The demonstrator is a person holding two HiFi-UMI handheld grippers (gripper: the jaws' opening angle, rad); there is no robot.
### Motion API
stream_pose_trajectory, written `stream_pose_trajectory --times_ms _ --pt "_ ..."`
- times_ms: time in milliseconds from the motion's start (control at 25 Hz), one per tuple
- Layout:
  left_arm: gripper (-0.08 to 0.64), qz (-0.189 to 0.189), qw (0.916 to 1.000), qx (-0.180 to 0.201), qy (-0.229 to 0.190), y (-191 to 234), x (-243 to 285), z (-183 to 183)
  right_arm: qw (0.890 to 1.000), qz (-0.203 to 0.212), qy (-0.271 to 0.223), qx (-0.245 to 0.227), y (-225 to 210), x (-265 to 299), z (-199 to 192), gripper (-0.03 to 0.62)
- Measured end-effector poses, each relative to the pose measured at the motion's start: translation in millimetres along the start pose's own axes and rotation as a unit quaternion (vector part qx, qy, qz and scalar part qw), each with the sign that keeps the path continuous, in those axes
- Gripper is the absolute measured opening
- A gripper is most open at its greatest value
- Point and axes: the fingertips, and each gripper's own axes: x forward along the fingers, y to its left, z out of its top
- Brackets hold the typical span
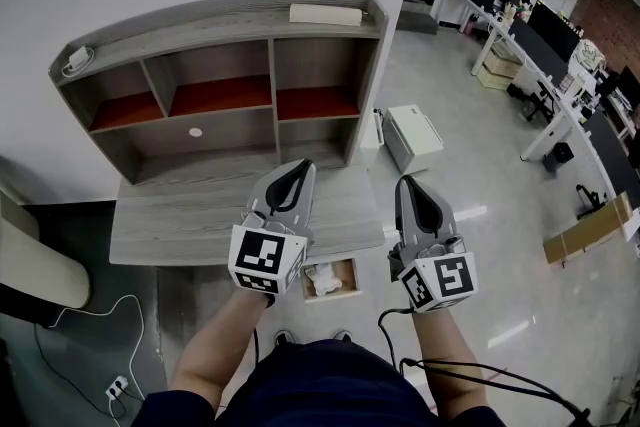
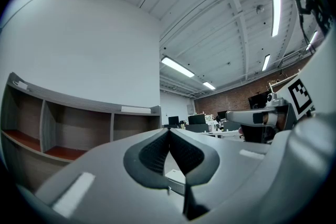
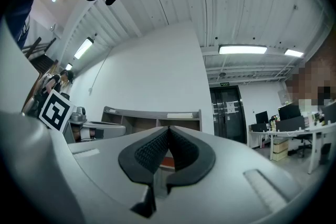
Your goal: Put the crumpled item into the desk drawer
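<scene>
**Q:** What is the state of the left gripper [image 1: 298, 171]?
**A:** Its jaws are fully together with the tips meeting and nothing between them. It is held above the table [image 1: 180, 215] (tips toward the shelf unit [image 1: 270, 50]).

**Q:** And the right gripper [image 1: 408, 185]?
**A:** The condition is identical: jaws pressed together and empty. It sits just to the right of the left gripper.

**Q:** Where is the crumpled item [image 1: 324, 282]?
**A:** It lies inside the open drawer [image 1: 349, 267], below and between the two grippers and clear of both sets of jaws.

Bright ceiling strip lights, strong fisheye distortion
</scene>
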Motion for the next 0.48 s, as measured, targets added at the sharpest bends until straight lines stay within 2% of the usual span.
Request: stream_pose_trajectory --times_ms 480 --pt "0.003 -0.005 1.0000 -0.002 0.003 5.0 -0.5 -5.0 1.000 -0.007 0.001 0.001 3.0 2.0 -4.0 0.006"
